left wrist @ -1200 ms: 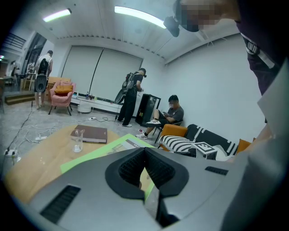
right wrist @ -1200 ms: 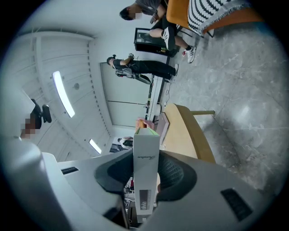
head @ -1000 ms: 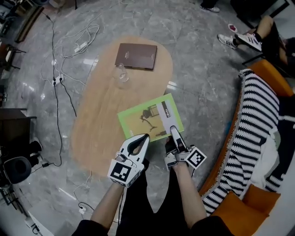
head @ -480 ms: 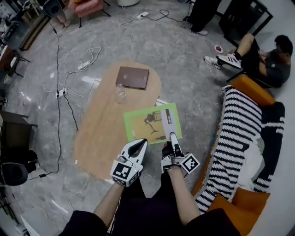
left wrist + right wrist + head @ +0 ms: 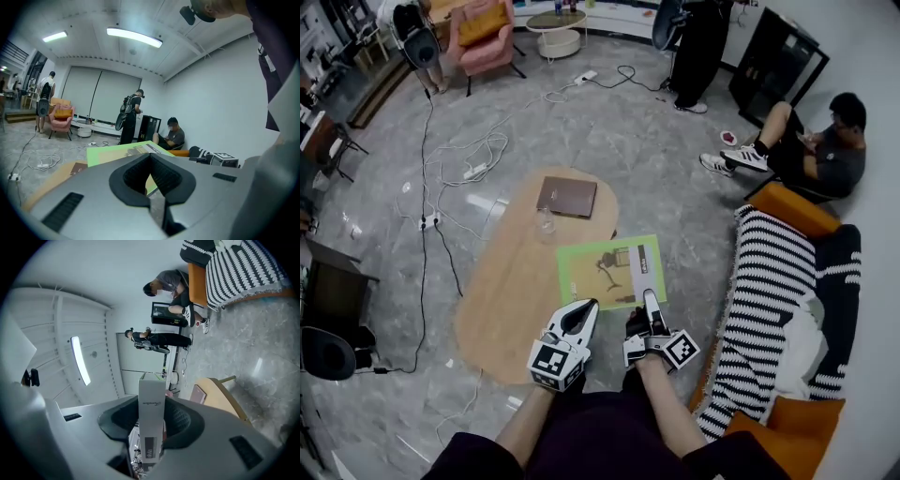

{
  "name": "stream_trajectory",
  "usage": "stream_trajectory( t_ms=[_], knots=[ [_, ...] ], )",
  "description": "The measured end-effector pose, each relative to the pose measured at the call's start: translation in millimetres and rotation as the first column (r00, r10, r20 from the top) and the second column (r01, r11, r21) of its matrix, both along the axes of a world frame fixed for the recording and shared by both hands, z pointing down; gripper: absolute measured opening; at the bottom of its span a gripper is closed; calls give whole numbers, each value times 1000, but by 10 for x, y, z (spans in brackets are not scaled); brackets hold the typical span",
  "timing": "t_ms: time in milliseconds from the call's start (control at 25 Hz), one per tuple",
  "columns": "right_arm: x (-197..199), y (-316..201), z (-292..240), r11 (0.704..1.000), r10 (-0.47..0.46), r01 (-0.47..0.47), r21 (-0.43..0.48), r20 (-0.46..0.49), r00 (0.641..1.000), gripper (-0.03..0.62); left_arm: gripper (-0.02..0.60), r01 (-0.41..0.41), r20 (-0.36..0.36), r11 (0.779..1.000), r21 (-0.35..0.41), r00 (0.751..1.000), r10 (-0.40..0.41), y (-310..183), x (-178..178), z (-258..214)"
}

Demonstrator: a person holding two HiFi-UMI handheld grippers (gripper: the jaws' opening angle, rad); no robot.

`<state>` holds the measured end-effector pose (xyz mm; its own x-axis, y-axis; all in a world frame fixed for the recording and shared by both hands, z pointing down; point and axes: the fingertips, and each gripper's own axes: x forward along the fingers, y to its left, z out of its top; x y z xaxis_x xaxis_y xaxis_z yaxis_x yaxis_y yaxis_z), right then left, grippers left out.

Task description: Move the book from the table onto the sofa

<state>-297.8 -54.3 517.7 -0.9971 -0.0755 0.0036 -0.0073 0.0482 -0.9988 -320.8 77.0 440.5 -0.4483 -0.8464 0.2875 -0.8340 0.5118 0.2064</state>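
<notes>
The green book (image 5: 605, 272) hangs level above the near end of the oval wooden table (image 5: 502, 291). My right gripper (image 5: 649, 298) is shut on its near edge over the white band; in the right gripper view the white spine (image 5: 151, 413) stands between the jaws. My left gripper (image 5: 587, 306) sits at the book's near left corner, and in the left gripper view the green cover (image 5: 117, 152) runs down into the narrow gap of its jaws (image 5: 151, 183). To the right stands the orange sofa (image 5: 797, 208) under a striped blanket (image 5: 778, 300).
A brown book (image 5: 567, 197) and a clear glass (image 5: 546, 223) rest on the table's far end. Cables (image 5: 478, 155) trail over the floor to the left. A person (image 5: 820, 150) sits beyond the sofa, and another stands at the back (image 5: 698, 37).
Both grippers have risen together with the green book, which has come up off the table. The head view now takes in more of the room.
</notes>
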Motion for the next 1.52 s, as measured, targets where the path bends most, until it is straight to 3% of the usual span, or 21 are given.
stream_trajectory(
  t_ms=[200,560,840,960,1120,1320,1440,1520],
  knots=[
    [6,17,-156,999,-1,1,36,14,1000,161,14,-3,25,1000,-3,1000,3,92,58,-135],
    [99,115,-324,995,79,-82,52,54,995,161,14,-36,61,999,20,998,35,328,3,-279],
    [213,303,-404,981,185,-188,50,64,981,161,14,-151,81,988,15,985,149,441,-39,-363],
    [473,393,-373,963,261,-264,49,67,963,161,14,-224,83,974,21,972,222,478,105,-362],
    [1210,293,-215,917,393,-397,47,73,917,161,14,-351,83,936,33,934,347,271,650,-229],
    [1433,391,-404,843,531,-535,59,70,844,161,14,-506,61,862,21,861,504,240,672,-309],
    [1959,232,-387,783,616,-620,57,66,785,161,14,-581,58,813,29,813,579,-7,1071,-330],
    [2409,75,-342,730,678,-681,51,65,732,161,14,-638,63,770,29,770,635,-228,1433,-307]
  ],
)
